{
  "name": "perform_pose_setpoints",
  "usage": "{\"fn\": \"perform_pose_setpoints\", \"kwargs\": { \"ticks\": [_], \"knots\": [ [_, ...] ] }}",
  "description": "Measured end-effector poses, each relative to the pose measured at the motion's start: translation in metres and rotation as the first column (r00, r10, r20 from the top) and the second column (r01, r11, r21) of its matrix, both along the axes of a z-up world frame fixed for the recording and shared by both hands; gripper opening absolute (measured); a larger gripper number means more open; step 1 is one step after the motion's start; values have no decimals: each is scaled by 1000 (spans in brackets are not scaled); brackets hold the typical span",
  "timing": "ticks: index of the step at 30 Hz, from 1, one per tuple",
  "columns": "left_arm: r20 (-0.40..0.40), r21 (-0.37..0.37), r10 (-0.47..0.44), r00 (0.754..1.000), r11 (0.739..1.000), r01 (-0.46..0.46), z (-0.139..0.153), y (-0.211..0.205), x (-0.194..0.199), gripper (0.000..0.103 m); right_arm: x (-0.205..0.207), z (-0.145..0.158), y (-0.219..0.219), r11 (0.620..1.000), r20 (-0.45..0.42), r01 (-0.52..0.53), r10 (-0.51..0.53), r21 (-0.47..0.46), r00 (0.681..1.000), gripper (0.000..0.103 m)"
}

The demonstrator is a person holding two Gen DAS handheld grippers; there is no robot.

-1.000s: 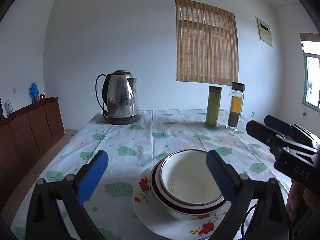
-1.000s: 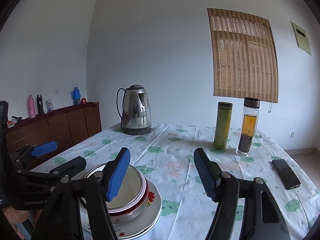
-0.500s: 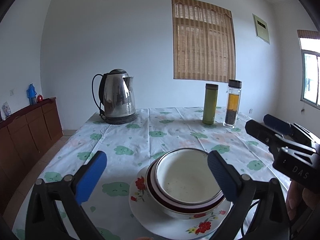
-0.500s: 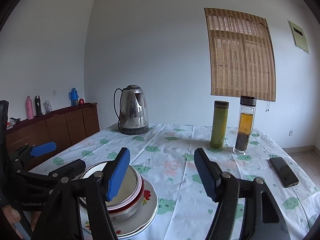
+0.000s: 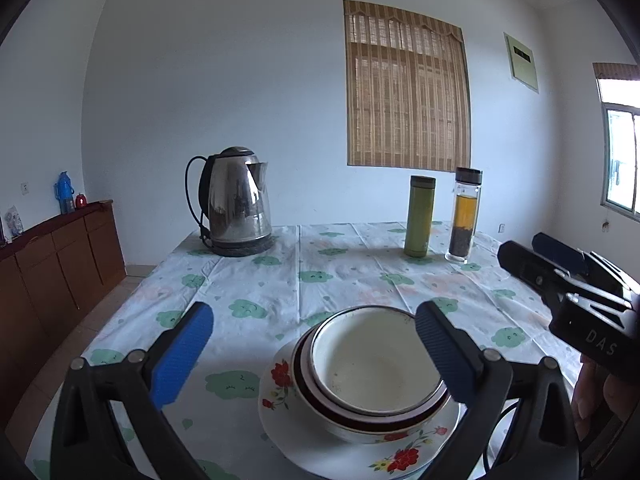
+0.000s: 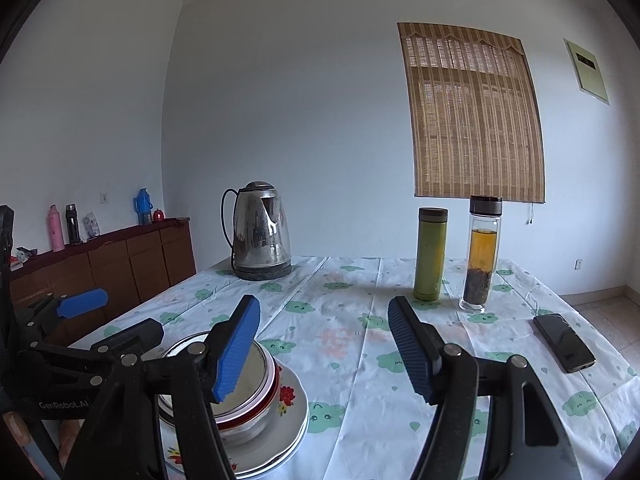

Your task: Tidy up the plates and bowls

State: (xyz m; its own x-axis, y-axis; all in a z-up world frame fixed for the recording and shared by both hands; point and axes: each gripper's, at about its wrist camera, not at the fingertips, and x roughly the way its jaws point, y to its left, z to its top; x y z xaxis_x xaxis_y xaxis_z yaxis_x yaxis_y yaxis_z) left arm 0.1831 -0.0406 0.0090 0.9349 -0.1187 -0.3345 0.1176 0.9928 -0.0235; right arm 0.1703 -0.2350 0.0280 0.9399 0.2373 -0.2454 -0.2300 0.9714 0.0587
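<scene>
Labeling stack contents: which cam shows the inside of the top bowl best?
Left wrist: the top bowl sits almost unblocked, its whole white interior visible. In the right wrist view, the bowl is mostly hidden behind a blue finger.

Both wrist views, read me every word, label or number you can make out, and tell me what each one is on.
"DAS": white letters on the black body of the right claw, seen in the left wrist view; it may be cut short.
"GenRobot.AI": on the black body of the left claw, seen in the right wrist view; its last letters are partly hidden.
The wall panel carries a dark strip; too small to read.
Kettle, green flask and tea bottle: no readable text.
</scene>
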Motion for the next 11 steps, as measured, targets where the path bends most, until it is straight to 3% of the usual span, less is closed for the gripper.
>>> {"fn": "perform_pose_setpoints", "kwargs": {
  "ticks": [11],
  "knots": [
    [31,31,-16,999,999,15,2,-6,-4,103,-3,0,4,999,14,3,-3,-33,1000,69]
  ]
}}
